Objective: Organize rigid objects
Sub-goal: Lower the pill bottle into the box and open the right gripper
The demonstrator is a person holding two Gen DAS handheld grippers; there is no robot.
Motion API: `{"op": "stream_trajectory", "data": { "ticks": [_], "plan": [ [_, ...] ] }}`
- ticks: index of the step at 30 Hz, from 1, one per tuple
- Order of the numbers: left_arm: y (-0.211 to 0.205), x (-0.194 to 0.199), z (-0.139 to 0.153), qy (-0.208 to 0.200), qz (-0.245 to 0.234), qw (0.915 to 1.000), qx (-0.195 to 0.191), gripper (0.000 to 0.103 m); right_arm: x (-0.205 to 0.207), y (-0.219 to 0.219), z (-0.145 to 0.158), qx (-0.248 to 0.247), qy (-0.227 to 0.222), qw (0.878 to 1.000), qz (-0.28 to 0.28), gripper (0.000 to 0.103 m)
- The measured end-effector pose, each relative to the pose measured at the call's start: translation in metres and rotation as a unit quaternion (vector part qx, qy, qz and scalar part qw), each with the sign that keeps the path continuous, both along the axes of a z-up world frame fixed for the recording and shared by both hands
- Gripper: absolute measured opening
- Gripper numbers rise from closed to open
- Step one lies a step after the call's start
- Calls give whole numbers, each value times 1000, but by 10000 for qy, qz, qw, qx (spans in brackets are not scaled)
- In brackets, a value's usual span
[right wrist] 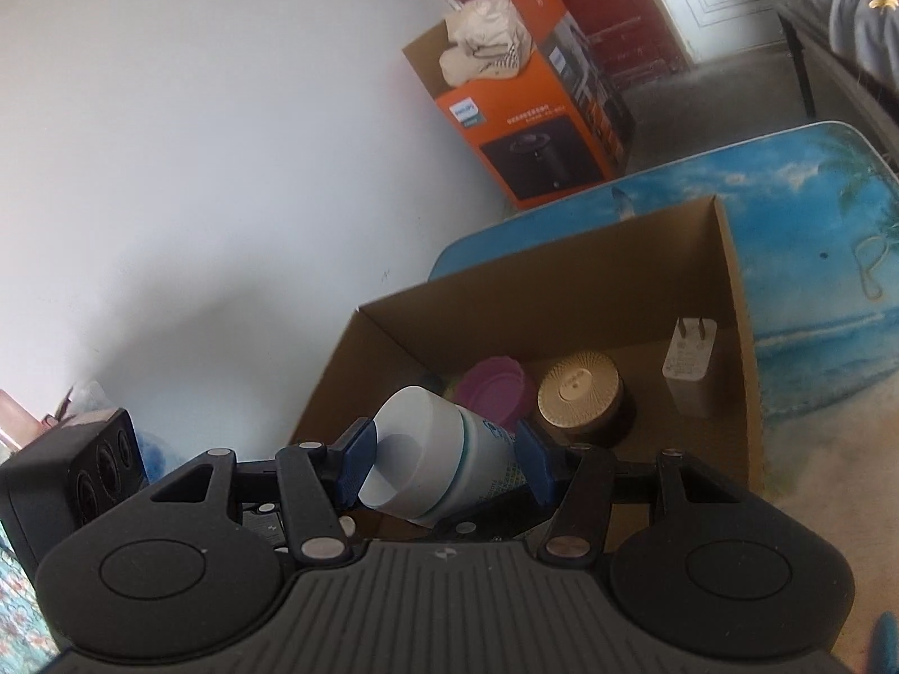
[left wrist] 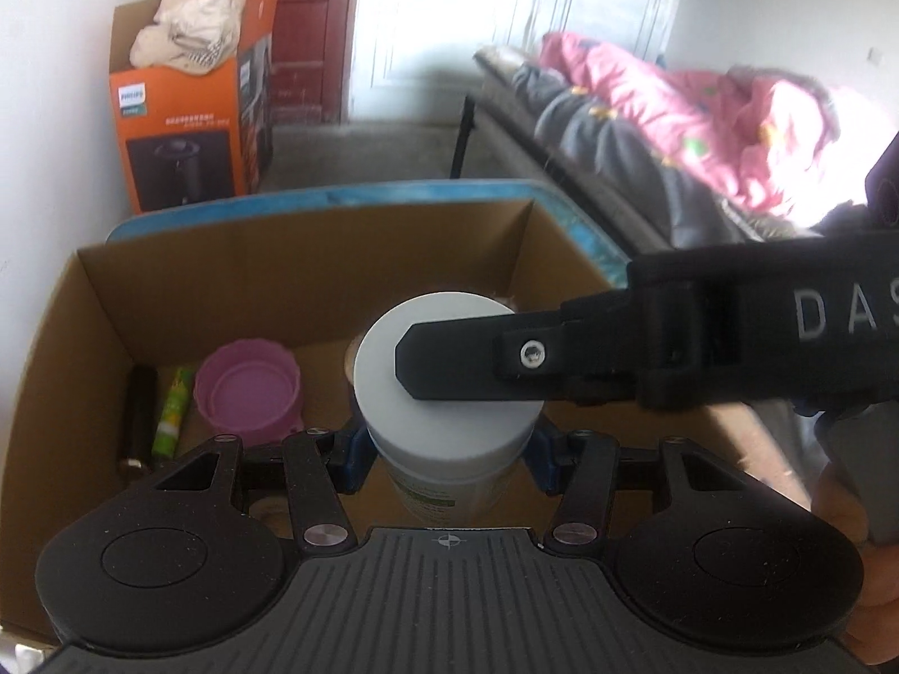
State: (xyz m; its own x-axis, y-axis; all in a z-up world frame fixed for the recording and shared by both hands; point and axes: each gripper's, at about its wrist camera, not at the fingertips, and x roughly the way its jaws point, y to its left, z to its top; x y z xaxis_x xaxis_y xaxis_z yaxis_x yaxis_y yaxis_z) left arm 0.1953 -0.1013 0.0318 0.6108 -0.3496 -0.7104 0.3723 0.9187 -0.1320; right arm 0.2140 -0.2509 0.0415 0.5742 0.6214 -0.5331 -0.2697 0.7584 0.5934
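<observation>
A white bottle (left wrist: 449, 410) with a pale grey cap hangs over an open cardboard box (left wrist: 292, 258). My left gripper (left wrist: 448, 452) is shut on its body, one blue pad on each side. From the right, a black finger (left wrist: 449, 359) of my right gripper lies across the cap's top. In the right wrist view the bottle (right wrist: 432, 460) is tilted between the blue pads of my right gripper (right wrist: 444, 466), which is shut on it. Inside the box (right wrist: 505, 303) lie a purple lid (right wrist: 494, 387), a tan round container (right wrist: 579, 393) and a white charger (right wrist: 688, 365).
A black cylinder (left wrist: 137, 421) and a green tube (left wrist: 174, 415) lie at the box's left side. The box stands on a blue beach-print table (right wrist: 814, 258). An orange carton (left wrist: 185, 129) stands by the wall, and a sofa with pink bedding (left wrist: 702, 129) is at the right.
</observation>
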Motion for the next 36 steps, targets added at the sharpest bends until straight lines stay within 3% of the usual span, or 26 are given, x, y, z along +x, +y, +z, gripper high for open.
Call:
{"op": "stream_trajectory", "data": {
  "ticks": [11, 18, 22, 25, 32, 36],
  "plan": [
    [-18, 19, -19, 314, -55, 9988, 369, 53, 12, -3, -17, -175, 212, 9996, 8, 58],
    [-24, 13, -21, 217, -77, 9986, 478, 60, 8, -8, -11, -263, 45, 9996, -58, 59],
    [-24, 3, -12, -123, -41, 9990, 429, 82, 0, -14, -2, -247, -157, 9994, -183, 63],
    [-20, -11, 0, -509, 49, 9979, 387, 93, -14, -23, 7, -169, -369, 9985, -378, 63],
    [4, -67, 34, -1340, -93, 9908, -137, 101, -78, -57, 24, 526, -928, 9890, -1025, 64],
    [23, -104, 41, -1652, -276, 9847, -472, 103, -108, -69, 25, 679, -945, 9852, -1255, 64]
  ]
}}
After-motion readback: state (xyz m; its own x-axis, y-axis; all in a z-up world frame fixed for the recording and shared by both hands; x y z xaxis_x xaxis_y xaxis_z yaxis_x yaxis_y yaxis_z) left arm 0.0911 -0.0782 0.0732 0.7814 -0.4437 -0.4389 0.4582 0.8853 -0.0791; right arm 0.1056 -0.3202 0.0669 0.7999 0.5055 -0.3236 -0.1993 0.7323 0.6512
